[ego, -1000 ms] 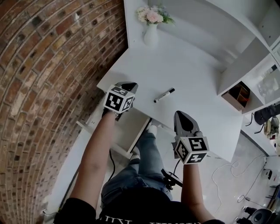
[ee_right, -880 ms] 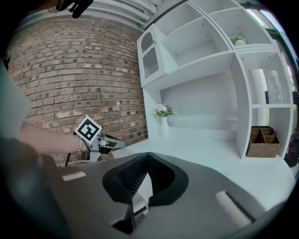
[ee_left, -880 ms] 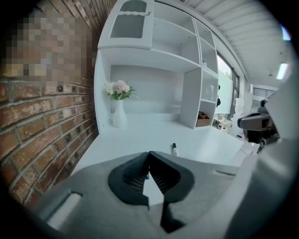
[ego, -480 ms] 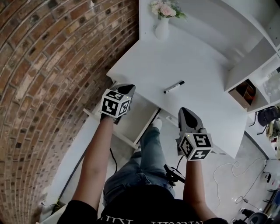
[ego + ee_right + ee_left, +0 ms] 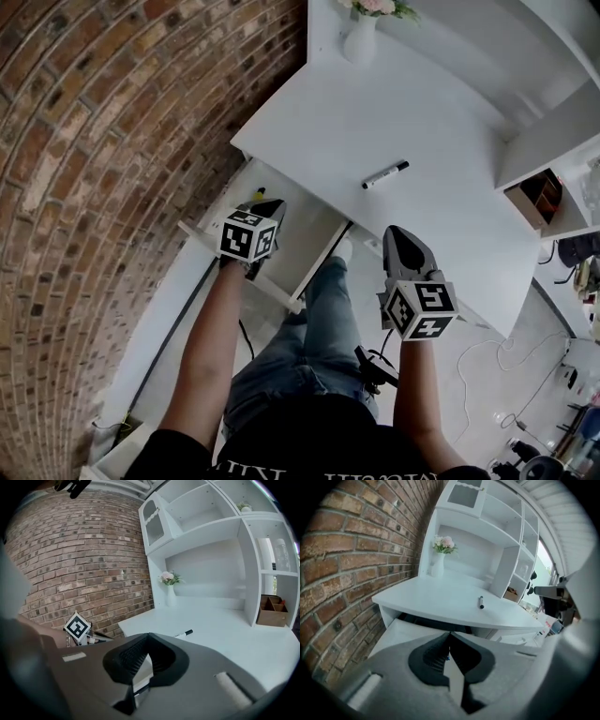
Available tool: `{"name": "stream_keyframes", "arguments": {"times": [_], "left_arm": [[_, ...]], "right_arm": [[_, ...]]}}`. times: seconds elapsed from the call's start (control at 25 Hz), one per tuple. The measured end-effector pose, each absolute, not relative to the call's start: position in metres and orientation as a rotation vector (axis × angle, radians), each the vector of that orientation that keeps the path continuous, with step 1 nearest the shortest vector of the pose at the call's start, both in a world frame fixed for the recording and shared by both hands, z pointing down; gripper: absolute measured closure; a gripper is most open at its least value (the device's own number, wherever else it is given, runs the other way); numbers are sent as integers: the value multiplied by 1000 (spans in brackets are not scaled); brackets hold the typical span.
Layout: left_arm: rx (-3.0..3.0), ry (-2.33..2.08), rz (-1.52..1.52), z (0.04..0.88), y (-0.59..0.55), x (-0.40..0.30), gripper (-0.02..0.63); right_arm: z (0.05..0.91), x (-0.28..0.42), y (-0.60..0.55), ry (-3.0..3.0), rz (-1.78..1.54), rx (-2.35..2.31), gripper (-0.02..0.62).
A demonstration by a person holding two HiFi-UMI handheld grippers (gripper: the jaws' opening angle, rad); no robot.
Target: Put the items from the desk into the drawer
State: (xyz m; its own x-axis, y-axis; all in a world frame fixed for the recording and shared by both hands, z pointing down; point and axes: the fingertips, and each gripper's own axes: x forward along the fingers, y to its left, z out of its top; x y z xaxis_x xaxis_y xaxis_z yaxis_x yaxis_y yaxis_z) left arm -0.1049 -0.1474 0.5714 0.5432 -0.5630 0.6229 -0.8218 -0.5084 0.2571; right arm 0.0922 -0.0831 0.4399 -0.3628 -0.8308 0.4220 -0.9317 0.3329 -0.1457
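The fingers (image 5: 432,658) of the left gripper (image 5: 450,634) are pressed together on nothing, and those of the right gripper (image 5: 149,635) meet tip to tip, likewise empty. The marker pen (image 5: 385,174), the one loose item I can see on the desk (image 5: 375,103), lies flat ahead of both sets of fingertips, off to the right of the left ones and almost straight beyond the right ones. The drawer (image 5: 292,246) stands pulled out under the desk's front edge, directly below and ahead of the left fingertips. A small yellow thing (image 5: 256,195) shows just past those tips at the drawer's back; it may be an item already stowed, but I cannot tell. So the task looks partly done at most: the pen is yet to be picked up and dropped in. Farther beyond the fingers, a vase of flowers (image 5: 362,37) stands at the desk's back corner.
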Motion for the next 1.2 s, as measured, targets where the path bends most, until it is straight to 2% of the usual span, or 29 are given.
{"name": "stream_keyframes", "arguments": {"times": [0.56, 1.12, 1.16, 1.2], "left_arm": [[1924, -1068, 841, 685, -150, -121, 606], [1703, -1033, 792, 751, -144, -122, 601], [1698, -1047, 795, 752, -144, -124, 591], [1694, -1059, 795, 752, -145, -125, 549]], "right_arm": [[479, 84, -108, -2255, 610, 1495, 589], [504, 93, -111, -2197, 597, 1430, 589], [505, 94, -112, -2197, 602, 1431, 589], [505, 94, -112, -2198, 605, 1433, 589]]}}
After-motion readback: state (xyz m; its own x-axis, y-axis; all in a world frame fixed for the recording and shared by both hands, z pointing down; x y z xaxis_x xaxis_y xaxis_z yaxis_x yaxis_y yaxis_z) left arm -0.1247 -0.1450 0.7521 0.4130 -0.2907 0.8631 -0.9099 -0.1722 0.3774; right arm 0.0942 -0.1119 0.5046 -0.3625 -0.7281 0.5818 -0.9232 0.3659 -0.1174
